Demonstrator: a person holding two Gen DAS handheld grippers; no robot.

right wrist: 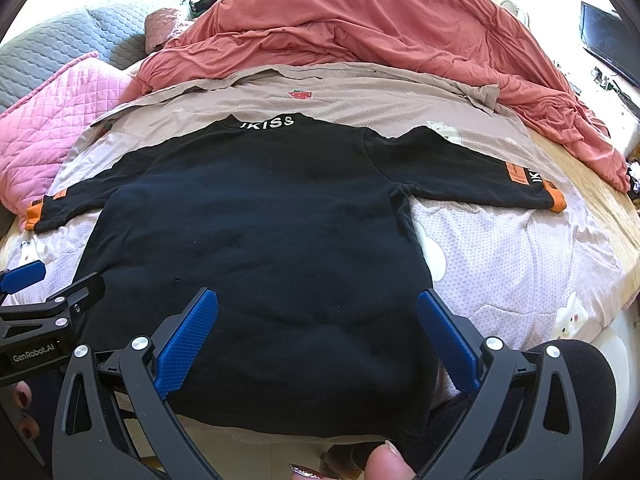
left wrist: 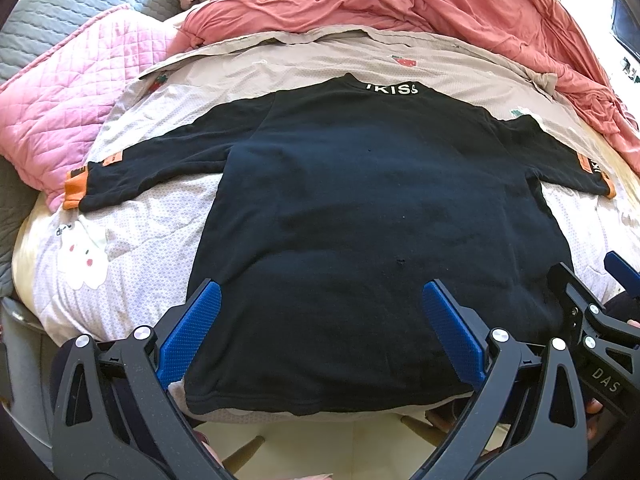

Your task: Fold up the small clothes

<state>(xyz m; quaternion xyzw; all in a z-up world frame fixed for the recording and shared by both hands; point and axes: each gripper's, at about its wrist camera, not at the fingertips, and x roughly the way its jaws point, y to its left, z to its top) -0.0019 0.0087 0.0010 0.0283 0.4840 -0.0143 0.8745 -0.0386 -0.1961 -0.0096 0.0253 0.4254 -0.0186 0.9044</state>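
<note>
A small black sweatshirt (left wrist: 360, 200) (right wrist: 260, 220) lies flat on the bed, back up, both sleeves spread out, with white lettering at the collar and orange cuffs (left wrist: 74, 190) (right wrist: 556, 200). My left gripper (left wrist: 322, 292) hovers open over the shirt's lower left part near the hem, nothing between its blue pads (left wrist: 196, 328). My right gripper (right wrist: 318, 300) hangs open over the lower right part of the hem, its pads (right wrist: 448, 340) also empty. Each gripper shows at the edge of the other's view, the right gripper (left wrist: 592, 300) and the left gripper (right wrist: 48, 300).
The shirt rests on a pale printed sheet (left wrist: 132, 248) (right wrist: 520, 260). A crumpled red duvet (left wrist: 400, 4) (right wrist: 380, 20) fills the back. A pink quilted blanket (left wrist: 60, 92) (right wrist: 40, 120) lies at the left. A person's toes (right wrist: 384, 464) show below the bed edge.
</note>
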